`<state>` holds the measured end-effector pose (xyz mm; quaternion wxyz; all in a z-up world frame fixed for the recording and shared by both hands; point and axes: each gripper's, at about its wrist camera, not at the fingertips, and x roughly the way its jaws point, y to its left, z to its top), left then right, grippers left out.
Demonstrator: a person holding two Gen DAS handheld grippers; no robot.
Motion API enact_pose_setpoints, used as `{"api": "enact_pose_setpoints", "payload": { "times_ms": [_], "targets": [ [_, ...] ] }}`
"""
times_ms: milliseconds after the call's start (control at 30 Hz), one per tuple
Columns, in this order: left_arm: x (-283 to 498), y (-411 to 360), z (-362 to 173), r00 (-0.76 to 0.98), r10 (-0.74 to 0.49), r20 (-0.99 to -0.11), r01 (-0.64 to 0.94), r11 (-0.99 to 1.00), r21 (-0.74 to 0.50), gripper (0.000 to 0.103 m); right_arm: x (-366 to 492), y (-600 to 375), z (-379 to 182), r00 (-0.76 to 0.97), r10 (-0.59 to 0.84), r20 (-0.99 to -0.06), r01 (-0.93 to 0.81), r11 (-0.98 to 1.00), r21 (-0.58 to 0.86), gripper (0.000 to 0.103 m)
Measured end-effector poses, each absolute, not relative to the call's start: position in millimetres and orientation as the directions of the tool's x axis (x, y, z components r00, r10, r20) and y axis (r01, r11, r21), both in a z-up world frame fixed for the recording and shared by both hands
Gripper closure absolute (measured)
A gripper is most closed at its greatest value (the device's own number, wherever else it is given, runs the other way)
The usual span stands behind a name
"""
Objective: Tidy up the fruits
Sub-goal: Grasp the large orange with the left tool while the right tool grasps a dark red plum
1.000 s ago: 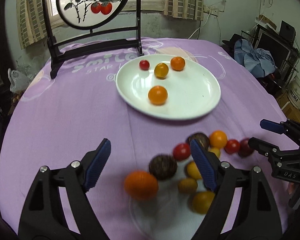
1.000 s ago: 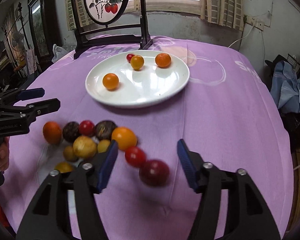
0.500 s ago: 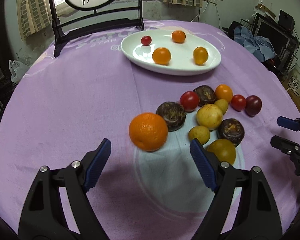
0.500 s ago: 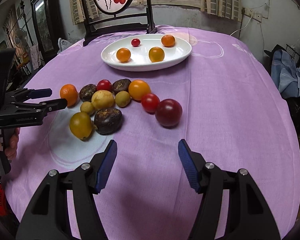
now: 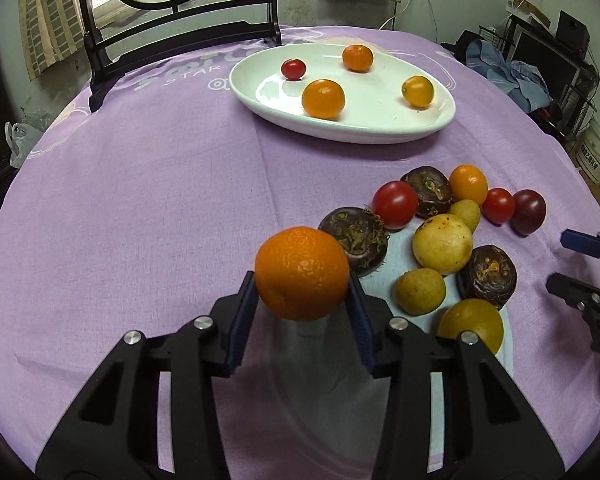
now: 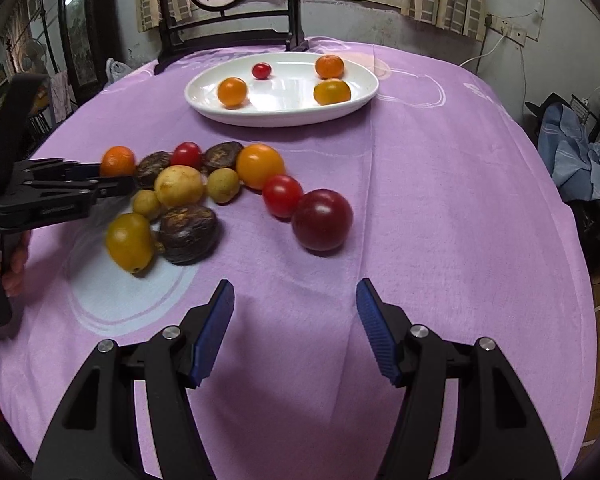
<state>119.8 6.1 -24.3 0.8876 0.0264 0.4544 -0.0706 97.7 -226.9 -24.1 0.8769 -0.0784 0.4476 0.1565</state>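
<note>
Left gripper [image 5: 302,294] jaws are closing on the orange [image 5: 302,274], pads at its widest girth, near side of the white plate [image 5: 440,120]; judged firm, light, roll-prone; right gripper [image 6: 296,328] hangs open, empty.

One white plate [image 5: 440,120] carrying four fruits; eleven fruits beside plate on tabletop [image 5: 160,200]; two grippers.

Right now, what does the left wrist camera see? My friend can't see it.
The left hand-held gripper is closing on an orange, its blue pads against both sides. To its right a pile of loose fruit lies on the purple tablecloth. Behind, a white plate holds four small fruits.
</note>
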Motion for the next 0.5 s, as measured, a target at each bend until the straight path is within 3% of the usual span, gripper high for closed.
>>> {"api": "enact_pose_setpoints", "payload": {
  "times_ms": [300, 433, 500],
  "targets": [
    [120, 9, -25, 0.581, -0.117, -0.805, 0.154, 0.988, -0.032, 0.059, 139, -222, -35, 0.548, 0.172, -0.818, -0.315, 0.949, -0.012, 0.041],
    [121, 9, -24, 0.578, -0.117, -0.808, 0.157, 0.987, -0.031, 0.059, 146, -221, -36, 0.554, 0.185, -0.812, -0.317, 0.948, 0.001, 0.065],
    [121, 9, -24, 0.577, -0.116, -0.809, 0.16, 0.987, -0.027, 0.059, 143, -216, -36, 0.564, 0.157, -0.811, -0.326, 0.944, -0.044, 0.065]
  ]
}}
